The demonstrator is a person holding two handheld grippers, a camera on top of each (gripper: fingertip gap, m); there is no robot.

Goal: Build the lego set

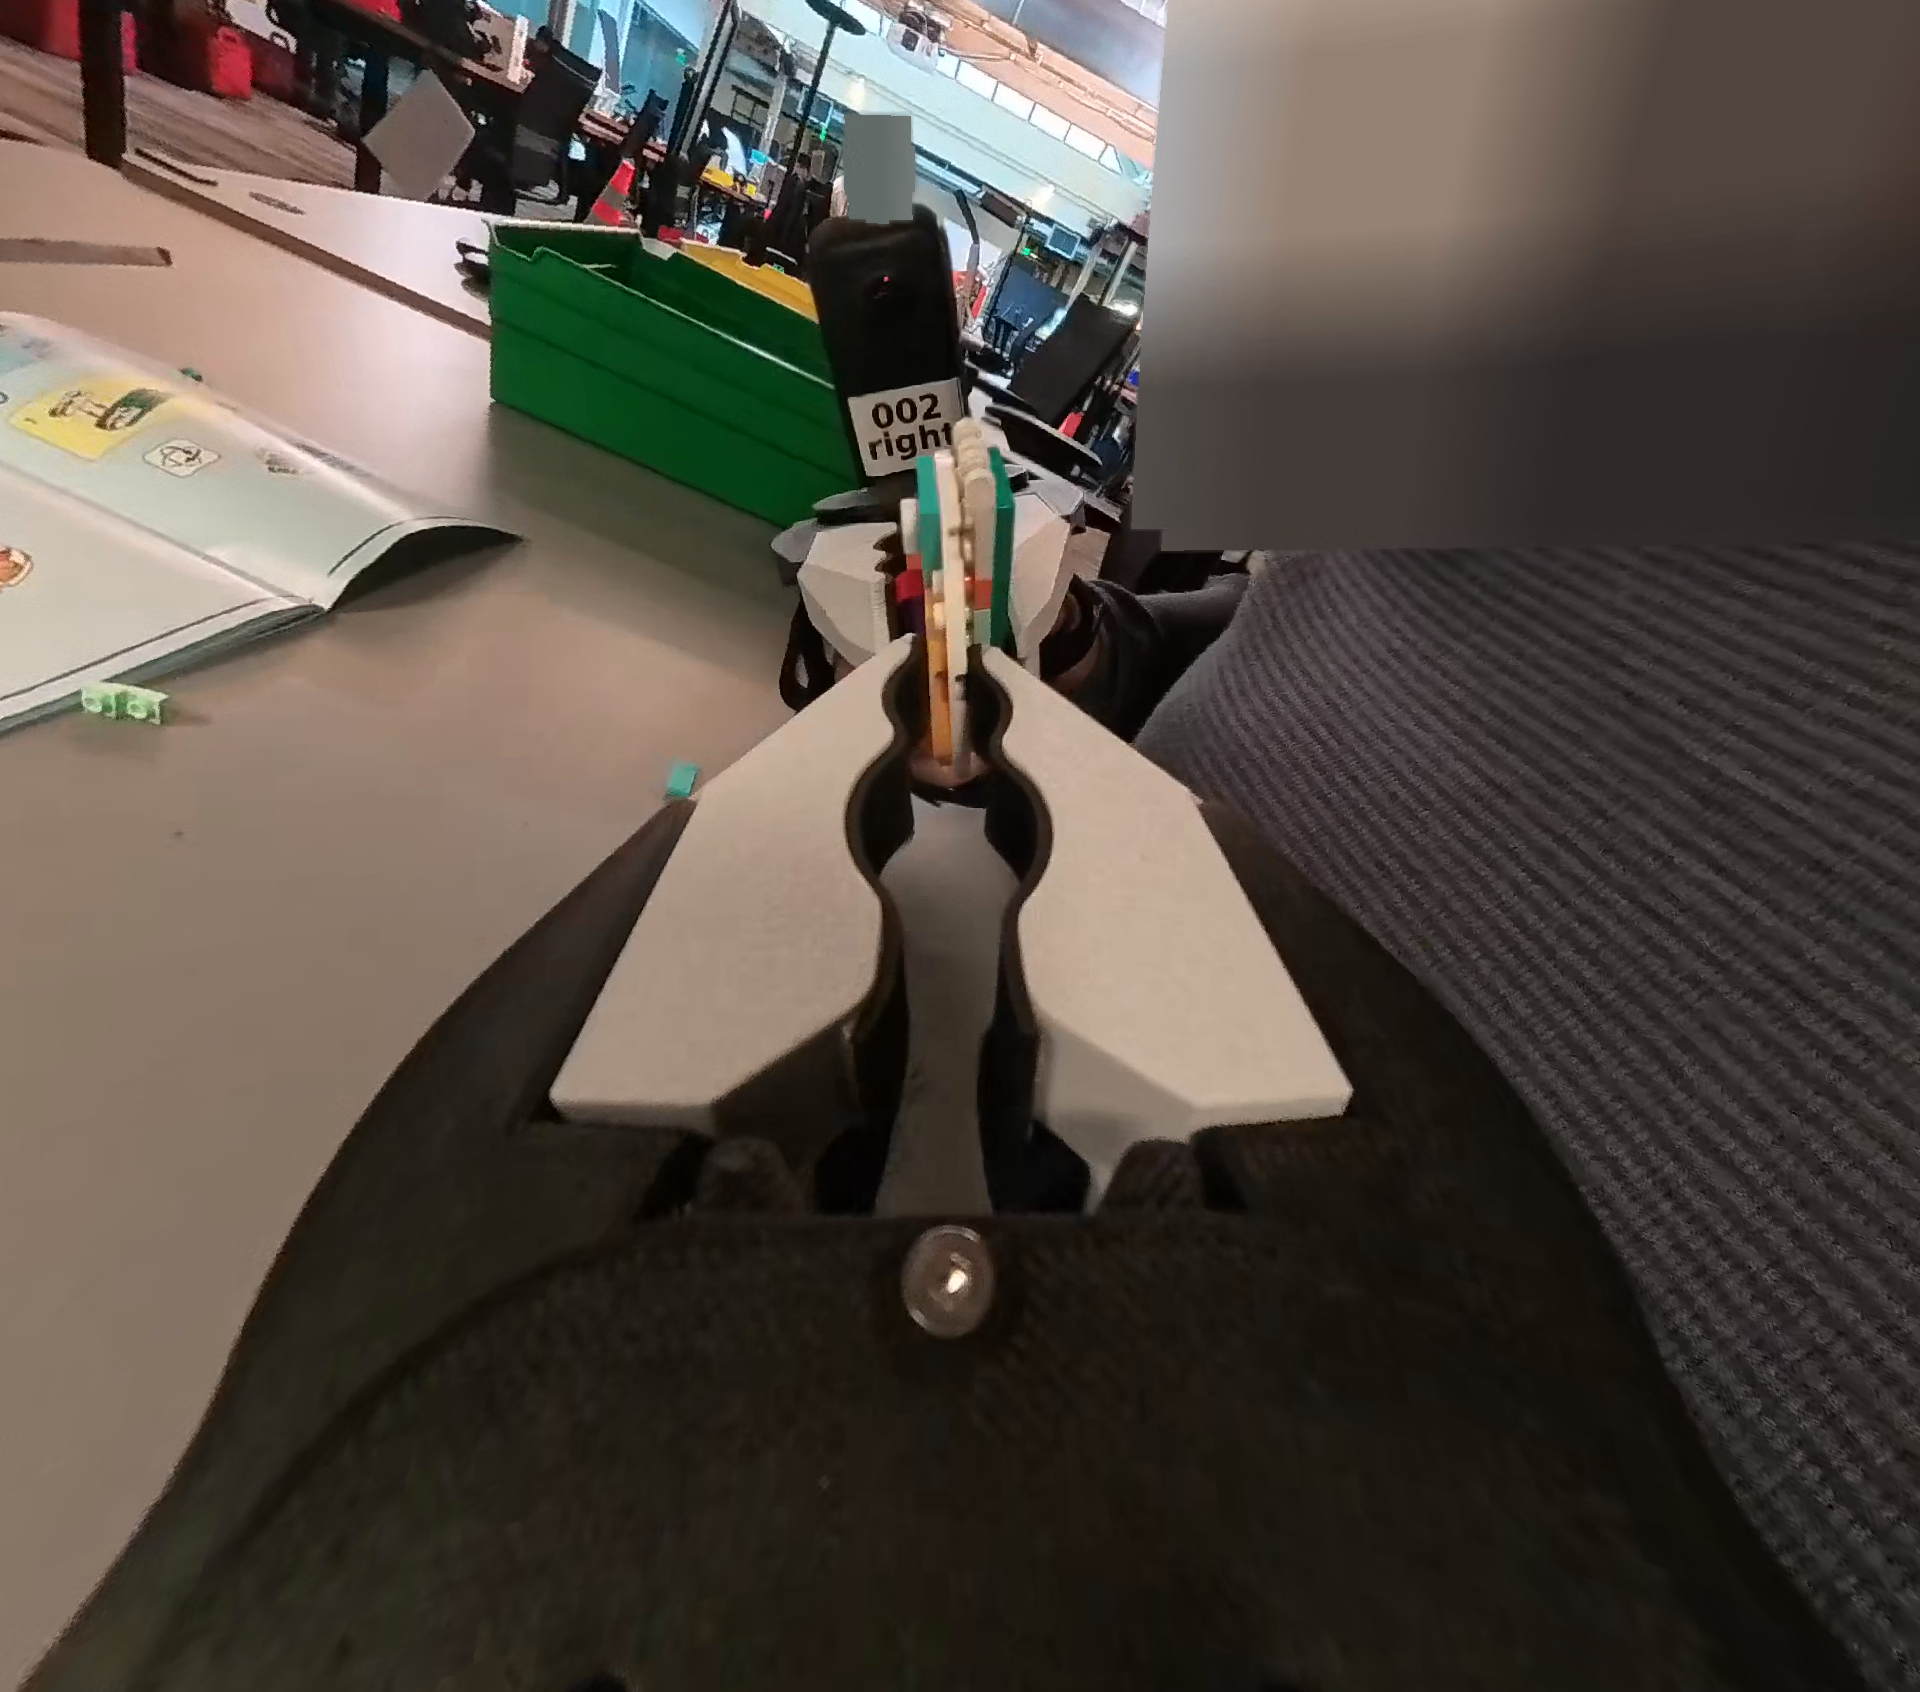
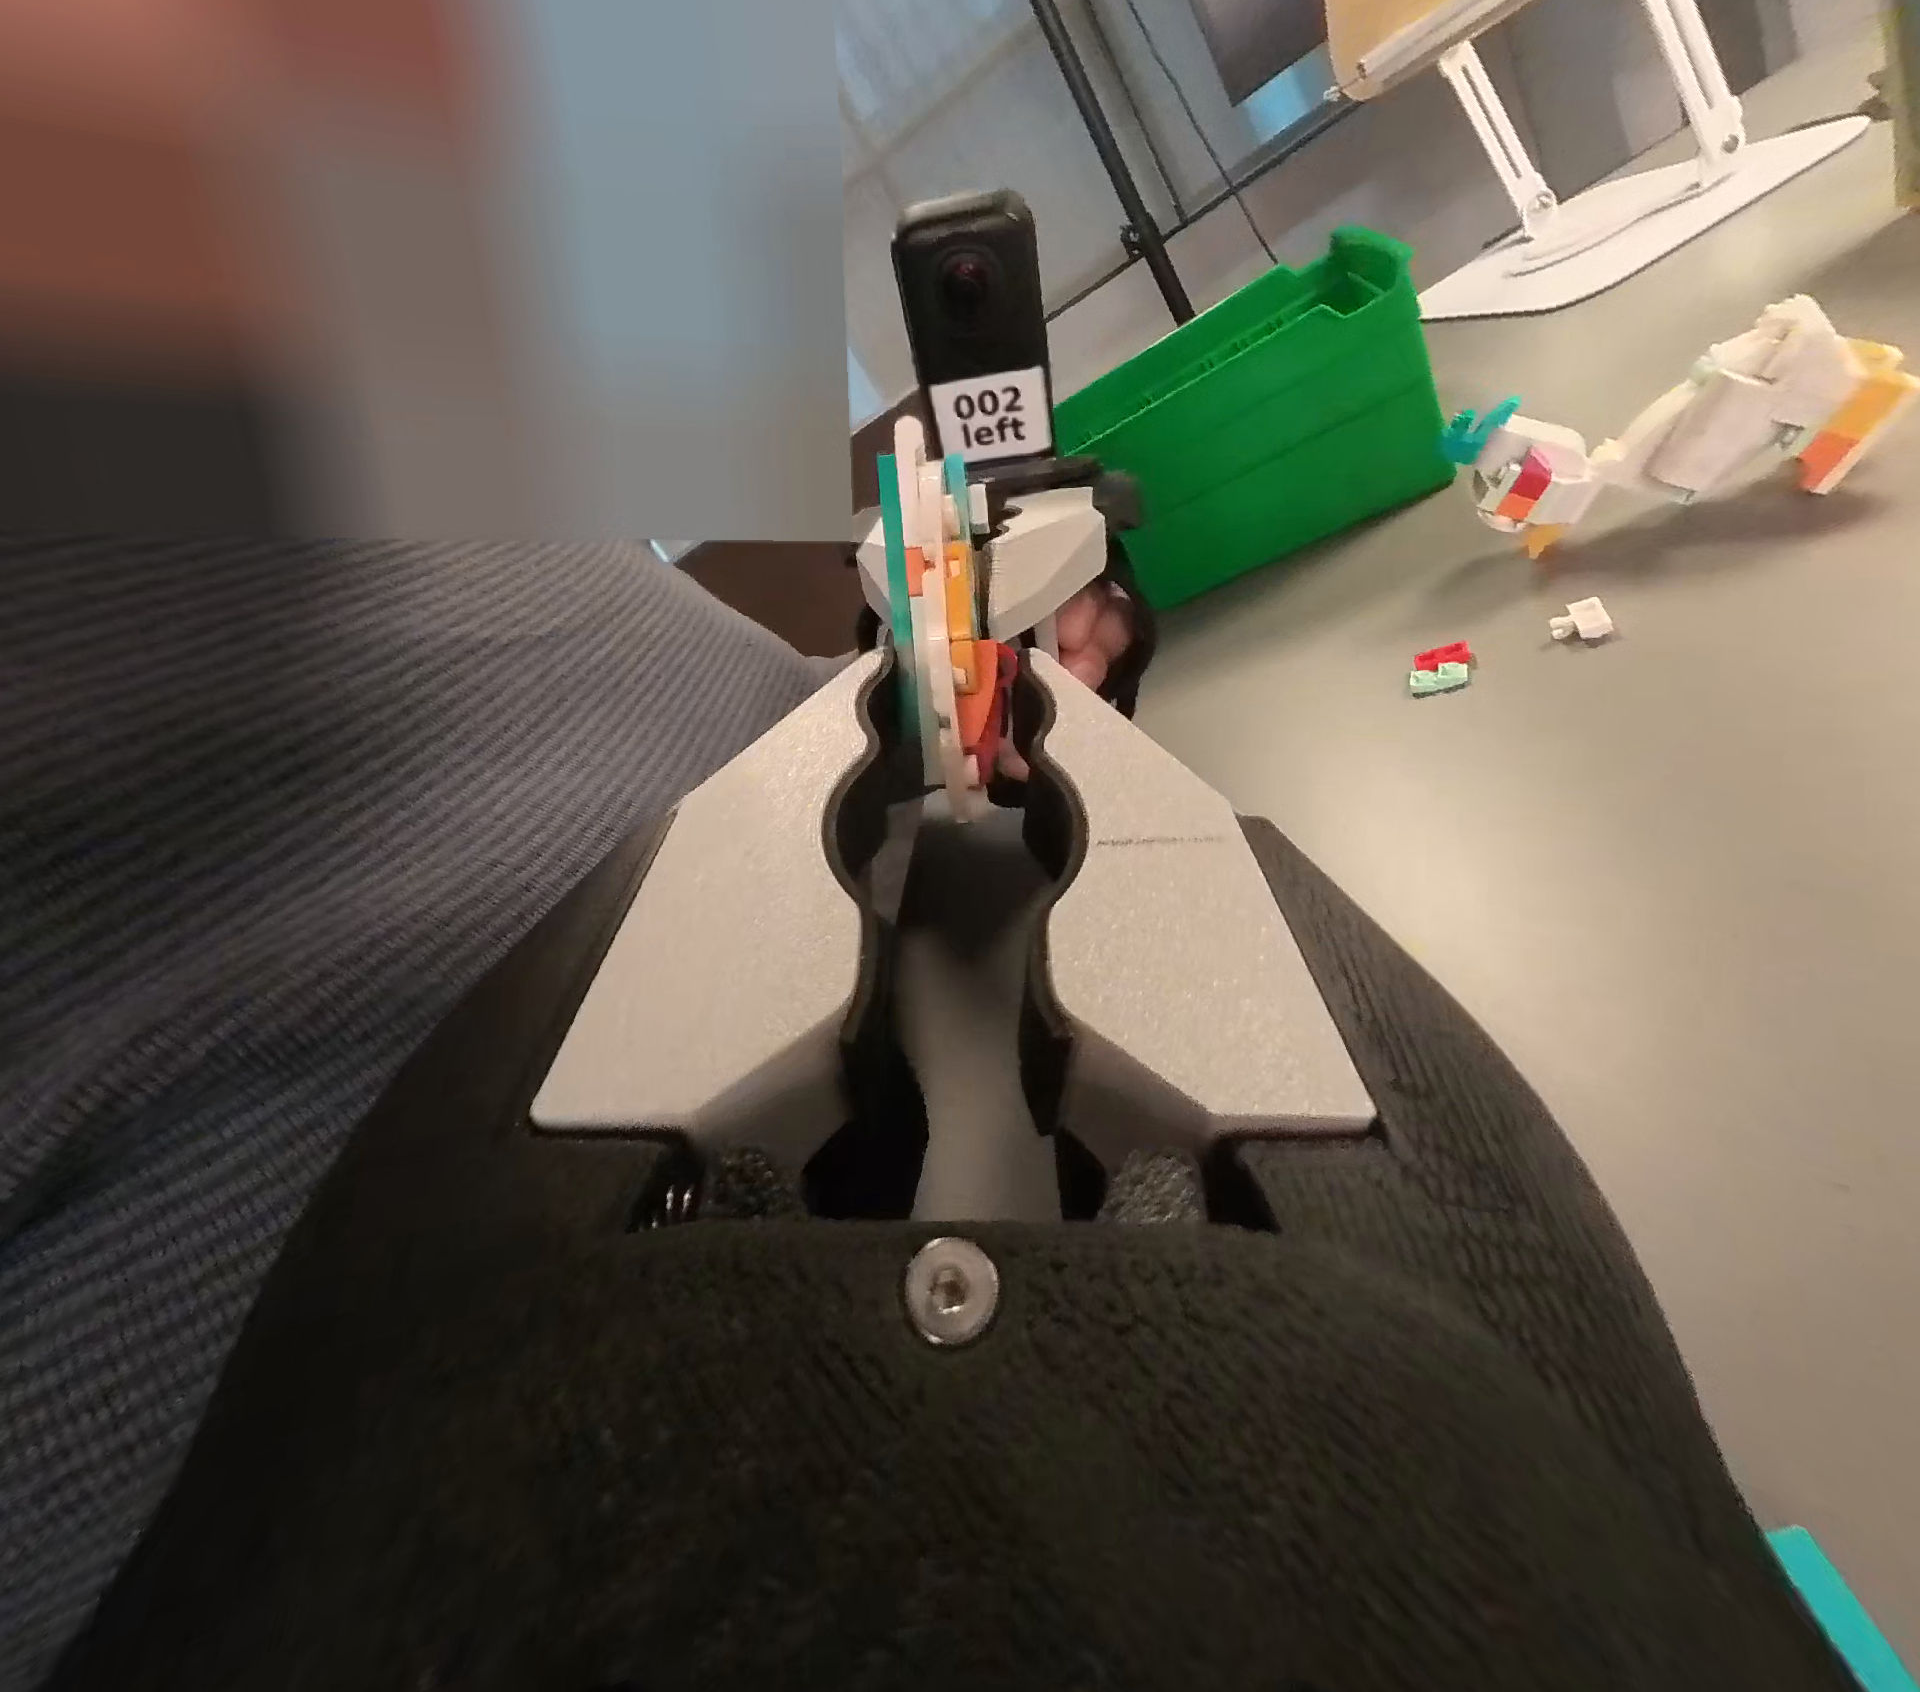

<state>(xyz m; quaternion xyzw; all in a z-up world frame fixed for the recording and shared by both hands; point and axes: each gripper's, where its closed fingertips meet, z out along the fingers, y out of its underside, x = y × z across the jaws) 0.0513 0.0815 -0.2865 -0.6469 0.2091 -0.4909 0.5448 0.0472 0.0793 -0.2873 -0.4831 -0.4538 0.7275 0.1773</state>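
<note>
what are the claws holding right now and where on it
Both hold one flat multicoloured lego assembly in the air, edge-on: the left claw pinches one end, the right claw the opposite end.

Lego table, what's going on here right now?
A person is building a lego set with two handheld grippers. The left gripper and the right gripper face each other, both shut on one flat sub-assembly of teal, white and orange pieces, held above the table. A finished white bird-like model lies on the table by a green bin, with a few loose bricks nearby. An open instruction booklet lies on the other side.
</note>
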